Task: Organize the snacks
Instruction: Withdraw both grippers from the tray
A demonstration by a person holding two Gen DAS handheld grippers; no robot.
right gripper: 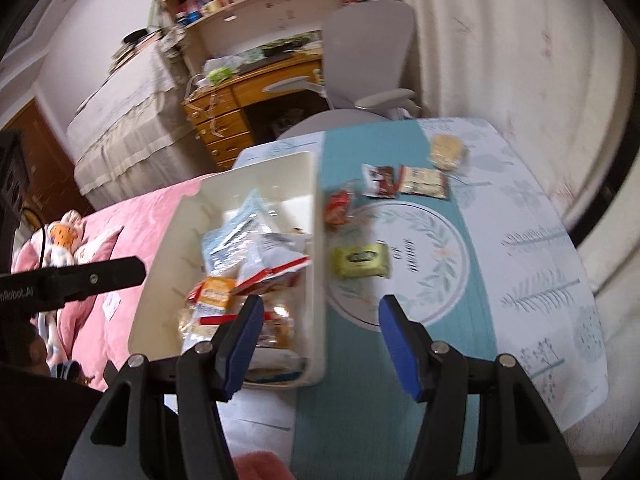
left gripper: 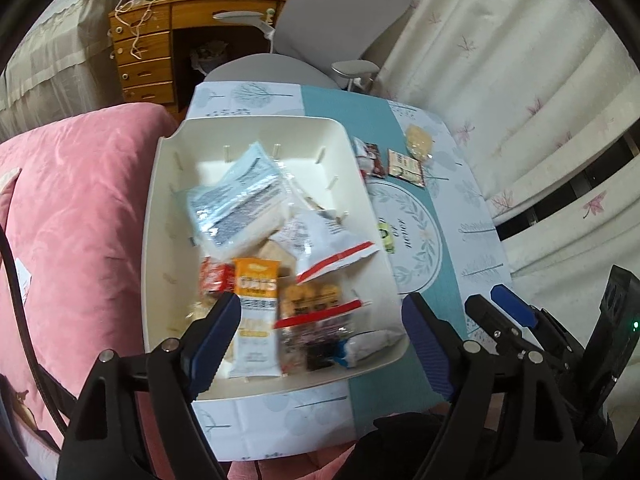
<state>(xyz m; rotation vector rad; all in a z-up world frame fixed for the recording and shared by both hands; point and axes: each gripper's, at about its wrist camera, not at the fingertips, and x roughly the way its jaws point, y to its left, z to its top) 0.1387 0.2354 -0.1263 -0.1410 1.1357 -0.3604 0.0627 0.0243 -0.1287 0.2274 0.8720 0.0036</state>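
Both hand-held grippers hang empty with fingers spread: the left gripper (left gripper: 320, 344) above the near end of the cream plastic bin (left gripper: 160, 208), already heaped with packets; the right gripper (right gripper: 320, 344) over the teal-and-white patterned tablecloth (right gripper: 520, 240). Loose snacks lie right of the bin: a yellow-green foil packet (right gripper: 362, 261) nearest, an orange-red wrapper (right gripper: 338, 208) beside the bin wall, three more farther off. The packets look light, crinkly and slippery, best pinched across a flat middle; open cloth surrounds them, though the bin's right wall stands close.
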